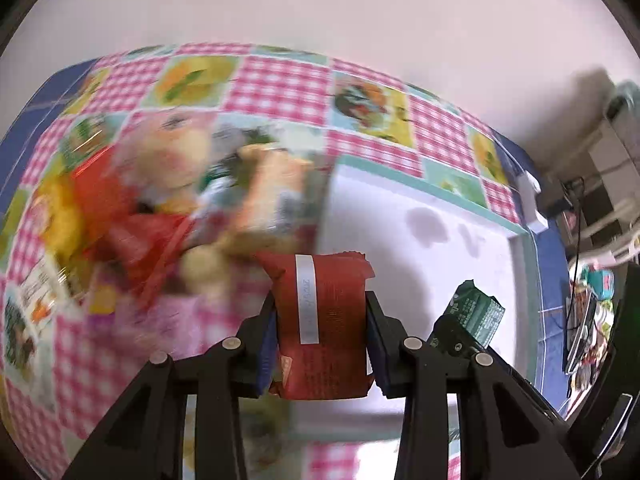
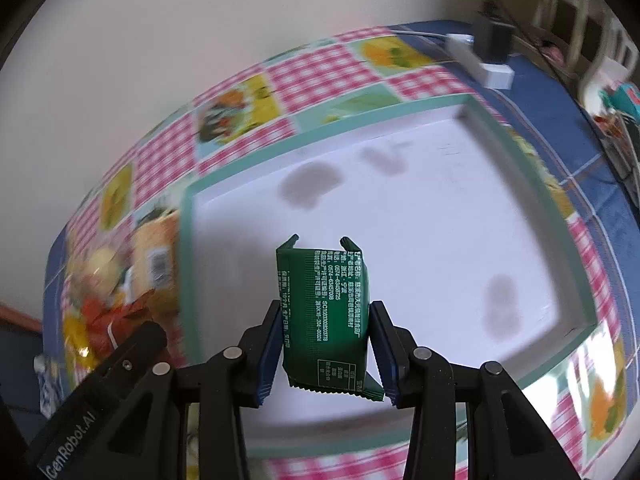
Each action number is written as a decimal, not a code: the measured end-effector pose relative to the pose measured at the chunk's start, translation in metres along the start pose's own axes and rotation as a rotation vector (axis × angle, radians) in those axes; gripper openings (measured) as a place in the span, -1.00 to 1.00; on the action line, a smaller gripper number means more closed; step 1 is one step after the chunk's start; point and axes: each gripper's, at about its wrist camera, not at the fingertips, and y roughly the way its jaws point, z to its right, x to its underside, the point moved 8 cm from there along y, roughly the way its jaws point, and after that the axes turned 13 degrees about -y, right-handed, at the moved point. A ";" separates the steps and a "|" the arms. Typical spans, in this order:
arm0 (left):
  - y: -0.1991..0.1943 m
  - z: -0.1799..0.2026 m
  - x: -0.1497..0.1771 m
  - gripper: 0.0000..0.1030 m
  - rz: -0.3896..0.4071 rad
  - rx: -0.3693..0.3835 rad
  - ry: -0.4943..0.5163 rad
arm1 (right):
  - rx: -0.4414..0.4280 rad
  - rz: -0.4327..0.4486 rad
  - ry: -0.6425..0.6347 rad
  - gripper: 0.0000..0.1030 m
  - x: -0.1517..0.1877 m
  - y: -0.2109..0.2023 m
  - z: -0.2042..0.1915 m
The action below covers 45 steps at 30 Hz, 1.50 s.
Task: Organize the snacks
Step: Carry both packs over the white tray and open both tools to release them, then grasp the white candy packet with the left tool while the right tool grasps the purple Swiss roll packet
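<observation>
Both packets held above the tray, neither set down.

Red packet [image 1: 322, 322] pinched in left gripper [image 1: 320, 344]; green packet [image 2: 324, 312] pinched in right gripper [image 2: 325, 346], frame centre, over white tray [image 2: 576, 216]. Risks: grippers close together could collide; early release drops the red packet onto the counter [image 1: 276, 80].

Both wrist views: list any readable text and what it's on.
"GenRobot.AI": white lettering on the left gripper body, seen in the right wrist view.
Green packet: white Chinese print with digit strings, too small to quote reliably.
Red packet: silver strip with a printed date, blurred.
Snack pile: motion-blurred, unreadable.
</observation>
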 end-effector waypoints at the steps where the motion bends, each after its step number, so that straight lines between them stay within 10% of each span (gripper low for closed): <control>1: 0.002 0.009 0.001 -0.20 0.003 0.004 0.015 | 0.005 0.002 0.014 -0.13 -0.003 0.001 0.006; 21: 0.016 0.043 -0.035 0.19 0.041 -0.008 0.023 | 0.057 0.032 0.066 -0.08 -0.037 0.009 0.041; 29: -0.018 -0.029 -0.028 0.51 0.058 -0.161 -0.078 | 0.037 0.001 0.033 0.33 -0.011 -0.003 0.022; 45: -0.074 -0.209 -0.016 0.84 0.130 -0.302 -0.444 | -0.096 -0.005 -0.167 0.44 0.029 -0.016 -0.089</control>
